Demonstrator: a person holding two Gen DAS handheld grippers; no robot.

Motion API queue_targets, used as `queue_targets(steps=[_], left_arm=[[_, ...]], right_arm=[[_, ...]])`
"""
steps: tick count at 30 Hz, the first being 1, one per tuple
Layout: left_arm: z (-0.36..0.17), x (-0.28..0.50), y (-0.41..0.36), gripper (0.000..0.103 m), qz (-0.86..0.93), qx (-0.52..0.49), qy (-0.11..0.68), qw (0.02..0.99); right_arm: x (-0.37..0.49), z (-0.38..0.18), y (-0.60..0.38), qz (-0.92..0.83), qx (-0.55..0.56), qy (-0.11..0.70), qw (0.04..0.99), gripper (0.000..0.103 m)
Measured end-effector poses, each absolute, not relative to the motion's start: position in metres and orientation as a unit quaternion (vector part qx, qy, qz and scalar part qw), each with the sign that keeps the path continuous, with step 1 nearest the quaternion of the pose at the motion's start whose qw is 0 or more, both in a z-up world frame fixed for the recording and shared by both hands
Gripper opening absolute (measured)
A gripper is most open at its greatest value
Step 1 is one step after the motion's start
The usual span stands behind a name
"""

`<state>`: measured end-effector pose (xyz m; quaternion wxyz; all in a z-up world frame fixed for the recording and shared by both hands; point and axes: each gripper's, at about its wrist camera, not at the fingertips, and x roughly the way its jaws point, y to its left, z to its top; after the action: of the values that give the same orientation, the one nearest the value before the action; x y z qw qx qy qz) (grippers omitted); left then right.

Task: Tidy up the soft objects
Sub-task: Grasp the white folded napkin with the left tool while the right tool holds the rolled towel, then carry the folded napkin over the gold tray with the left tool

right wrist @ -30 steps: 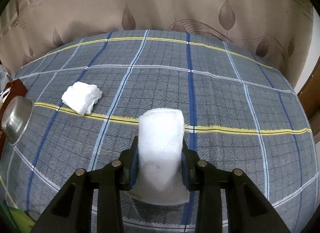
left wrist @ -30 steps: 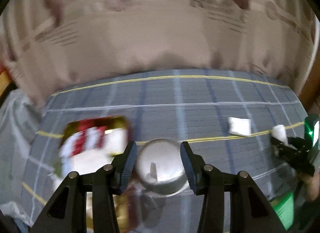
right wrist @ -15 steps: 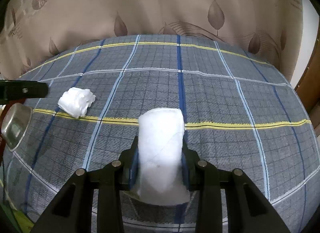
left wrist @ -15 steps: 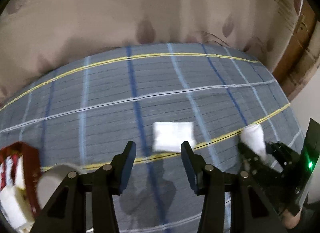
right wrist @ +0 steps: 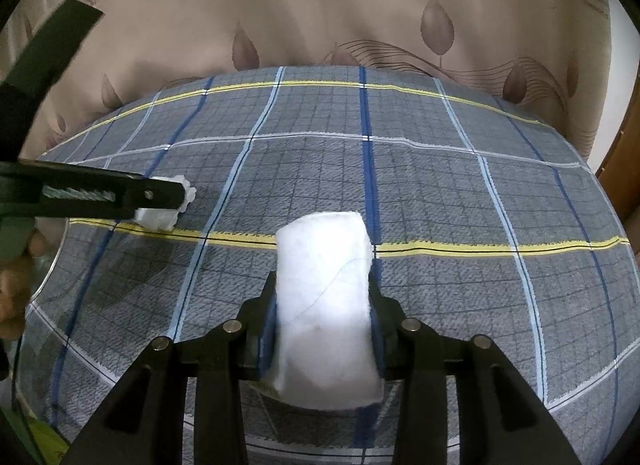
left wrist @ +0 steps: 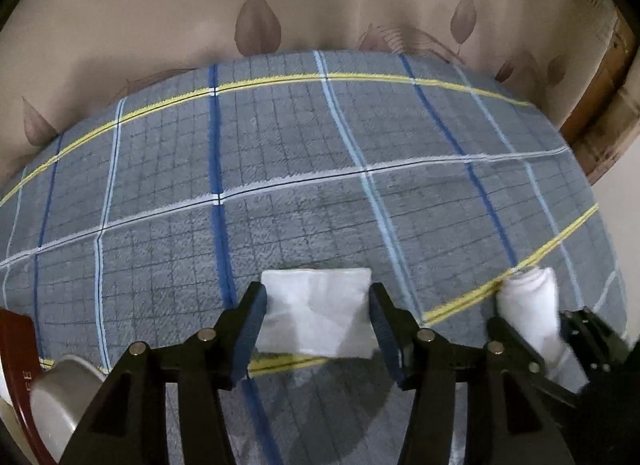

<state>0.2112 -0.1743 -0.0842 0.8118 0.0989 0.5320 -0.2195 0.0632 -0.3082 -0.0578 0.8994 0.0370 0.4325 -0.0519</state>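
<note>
Left wrist view: our left gripper [left wrist: 318, 319] stands wide, fingers on either side of a white folded cloth [left wrist: 316, 313] lying at lower centre on the plaid blanket [left wrist: 280, 169].

Right wrist view: our right gripper [right wrist: 322, 319] clamps a white rolled cloth [right wrist: 326, 305] at lower centre.

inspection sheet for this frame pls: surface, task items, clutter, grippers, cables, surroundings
Surface: grey plaid cloth, yellow and blue stripes.
Job's things: folded white pad lying on the cloth; rolled white pad held up.
Clutter: metal bowl and red box at left edge.
Grippers: left gripper open, jaws either side of the folded pad; right gripper shut on the rolled pad.
Cables: nothing seen.
Surroundings: beige leaf-print curtain behind.
</note>
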Motion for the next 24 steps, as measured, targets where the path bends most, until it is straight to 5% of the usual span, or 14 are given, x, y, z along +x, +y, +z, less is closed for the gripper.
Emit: queue_targets(steps=[12, 17, 24], left_arm=[[-0.093, 0.212, -0.172, 0.056, -0.233, 0.088, 0.512, 0.822], [-0.09, 0.205, -0.167, 0.032, -0.241, 0.093, 0.505, 0.824], [-0.087, 0.197, -0.167, 0.023, -0.246, 0.112, 0.496, 0.825]], right_arm=[[0.063, -0.058, -0.307, -0.054, 0.032, 0.434, 0.899, 0.038], [0.063, -0.058, -0.307, -0.054, 0.032, 0.434, 0.899, 0.038], [0.062, -0.058, -0.307, -0.054, 0.033, 0.434, 0.899, 0.038]])
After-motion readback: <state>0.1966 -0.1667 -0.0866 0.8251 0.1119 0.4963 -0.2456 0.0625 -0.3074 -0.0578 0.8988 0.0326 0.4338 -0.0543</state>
